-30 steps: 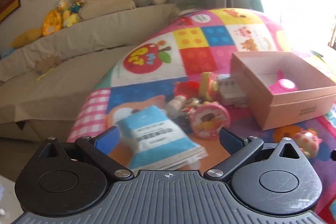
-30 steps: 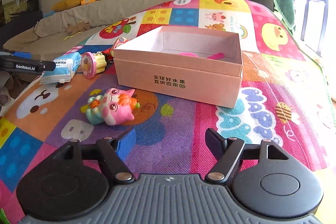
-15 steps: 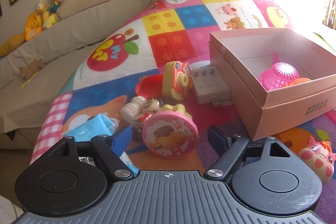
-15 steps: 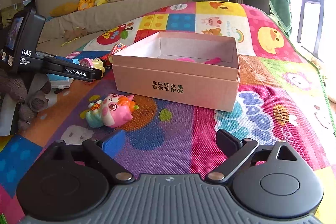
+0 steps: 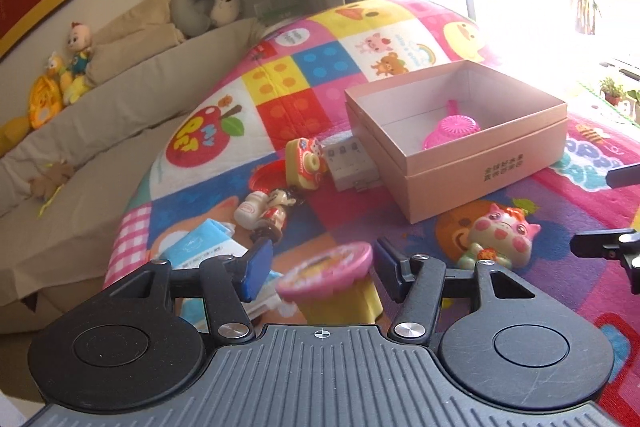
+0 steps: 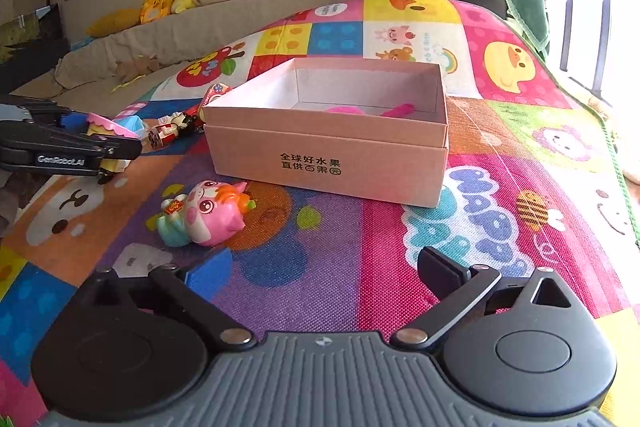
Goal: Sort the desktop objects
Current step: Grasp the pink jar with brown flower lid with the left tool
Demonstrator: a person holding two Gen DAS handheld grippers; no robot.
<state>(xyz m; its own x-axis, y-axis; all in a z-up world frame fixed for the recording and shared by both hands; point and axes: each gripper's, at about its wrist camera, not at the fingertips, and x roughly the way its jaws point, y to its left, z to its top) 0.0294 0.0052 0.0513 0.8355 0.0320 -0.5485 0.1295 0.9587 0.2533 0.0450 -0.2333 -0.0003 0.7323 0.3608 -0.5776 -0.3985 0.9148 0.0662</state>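
Note:
My left gripper (image 5: 320,267) is closed around a pink-topped yellow cake toy (image 5: 332,283) and holds it off the mat; it also shows in the right wrist view (image 6: 106,125). The open pink box (image 5: 480,171) lies ahead to the right with a pink strainer toy (image 5: 452,131) inside. My right gripper (image 6: 324,271) is open and empty, low over the mat in front of the box (image 6: 332,163). A pink pig toy (image 6: 204,215) lies to its front left.
A blue tissue pack (image 5: 200,247), a small figure (image 5: 268,211), a yellow camera toy (image 5: 306,163), a red lid (image 5: 268,175) and a white charger (image 5: 352,167) lie left of the box. A beige sofa (image 5: 100,131) borders the mat's left edge.
My left gripper closed on the cake toy and lifted it, tilting its pink face upward. My right gripper opened wider and shifted slightly closer to the box.

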